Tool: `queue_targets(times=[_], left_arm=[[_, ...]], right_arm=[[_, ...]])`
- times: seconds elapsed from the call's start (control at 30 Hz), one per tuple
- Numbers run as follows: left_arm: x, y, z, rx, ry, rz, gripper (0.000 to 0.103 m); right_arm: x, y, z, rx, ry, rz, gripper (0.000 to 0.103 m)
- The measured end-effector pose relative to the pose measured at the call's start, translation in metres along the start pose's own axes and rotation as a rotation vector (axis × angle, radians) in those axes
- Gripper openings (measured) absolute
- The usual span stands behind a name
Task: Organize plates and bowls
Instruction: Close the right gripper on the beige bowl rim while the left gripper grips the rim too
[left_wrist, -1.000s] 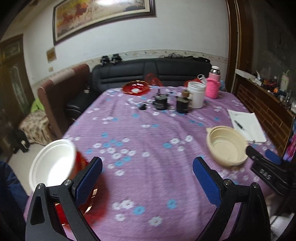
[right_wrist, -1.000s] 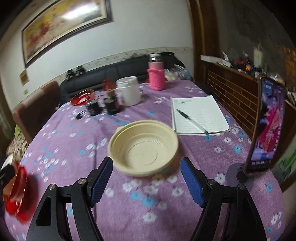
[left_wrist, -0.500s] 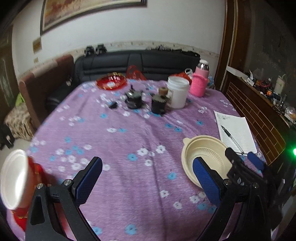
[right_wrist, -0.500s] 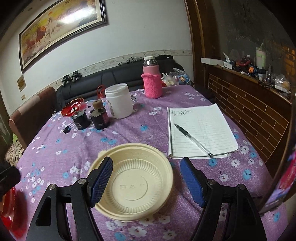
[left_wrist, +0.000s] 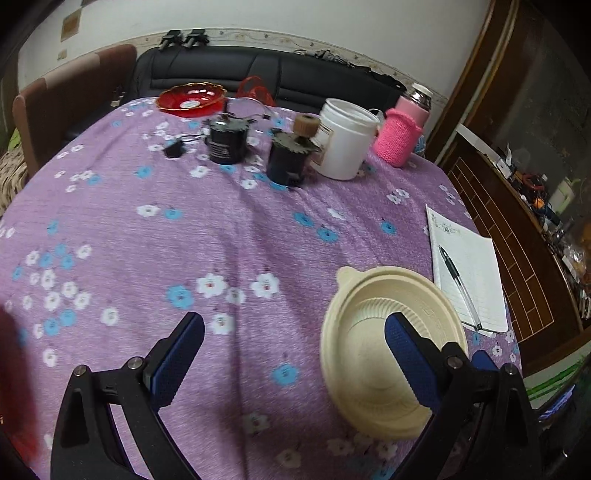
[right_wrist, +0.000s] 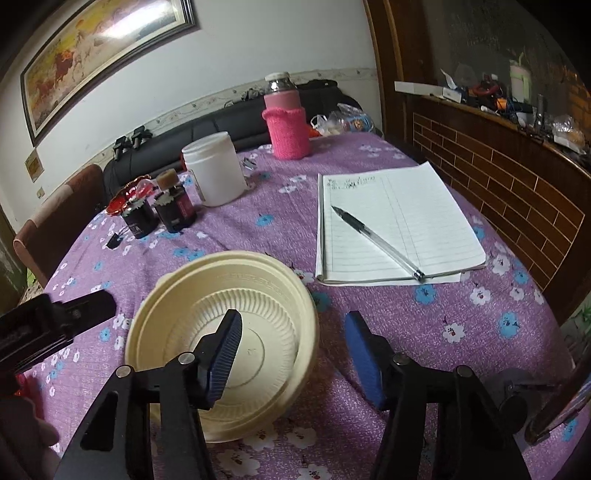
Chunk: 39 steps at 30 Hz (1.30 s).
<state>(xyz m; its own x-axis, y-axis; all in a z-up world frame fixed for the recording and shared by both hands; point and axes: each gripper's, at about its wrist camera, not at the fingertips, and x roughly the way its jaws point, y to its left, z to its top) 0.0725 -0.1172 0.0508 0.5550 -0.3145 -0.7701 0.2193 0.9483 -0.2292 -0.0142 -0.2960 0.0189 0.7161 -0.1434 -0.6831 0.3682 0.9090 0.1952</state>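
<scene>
A cream plastic bowl (left_wrist: 373, 332) sits upright on the purple flowered tablecloth (left_wrist: 221, 229); it also shows in the right wrist view (right_wrist: 184, 306). My right gripper (right_wrist: 293, 341) is open, its left finger over the inside of the bowl and its right finger outside the right rim. My left gripper (left_wrist: 295, 350) is open and empty, its right finger over the bowl. The left gripper's body (right_wrist: 48, 325) shows at the left in the right wrist view. A red plate (left_wrist: 190, 99) sits at the far side of the table.
Two dark jars (left_wrist: 225, 142), a white tub (left_wrist: 347, 140) and a pink-sleeved bottle (left_wrist: 400, 136) stand at the far middle. A notebook with a pen (right_wrist: 391, 221) lies right of the bowl. A blurred red shape (left_wrist: 14, 376) is at the left edge.
Both grippers have moved toward the cream bowl. The right gripper now straddles its right rim. The white bowl and red plate at the left have slid out of the left wrist view.
</scene>
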Motion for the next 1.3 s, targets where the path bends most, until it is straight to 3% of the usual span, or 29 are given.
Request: queue_targets(times=[0.17,0.3,0.33,0.5,0.57,0.8,1.03,1.3], left_arm=[[0.017,-0.013,-0.006,0.068,-0.001,0.016,0.095],[0.03,-0.022,-0.012,0.149,0.017,0.046,0.047],[0.034,-0.023,-0.013,0.156,0.032,0.038,0.045],[0.044,-0.019,-0.017,0.15,0.063,0.009,0.045],[0.044,-0.016,-0.017,0.137,0.063,0.001,0.045],[0.047,-0.01,-0.019,0.119,0.081,-0.024,0.045],[0.039,0.0,-0.015,0.082,0.067,0.0,0.021],[-0.001,-0.001,-0.022,0.147,-0.029,0.083,0.021]], right_arm=[[0.011,-0.001,-0.003,0.001,0.046,-0.015,0.058],[0.022,-0.003,-0.006,0.021,0.095,0.011,0.051],[0.024,-0.002,-0.007,0.024,0.107,0.02,0.049],[0.027,-0.001,-0.01,0.028,0.12,0.036,0.027],[0.027,0.0,-0.011,0.03,0.12,0.049,0.024],[0.027,0.01,-0.014,0.021,0.13,0.114,0.023],[0.025,0.021,-0.017,-0.009,0.12,0.141,0.023],[0.016,0.031,-0.019,-0.031,0.083,0.216,0.023]])
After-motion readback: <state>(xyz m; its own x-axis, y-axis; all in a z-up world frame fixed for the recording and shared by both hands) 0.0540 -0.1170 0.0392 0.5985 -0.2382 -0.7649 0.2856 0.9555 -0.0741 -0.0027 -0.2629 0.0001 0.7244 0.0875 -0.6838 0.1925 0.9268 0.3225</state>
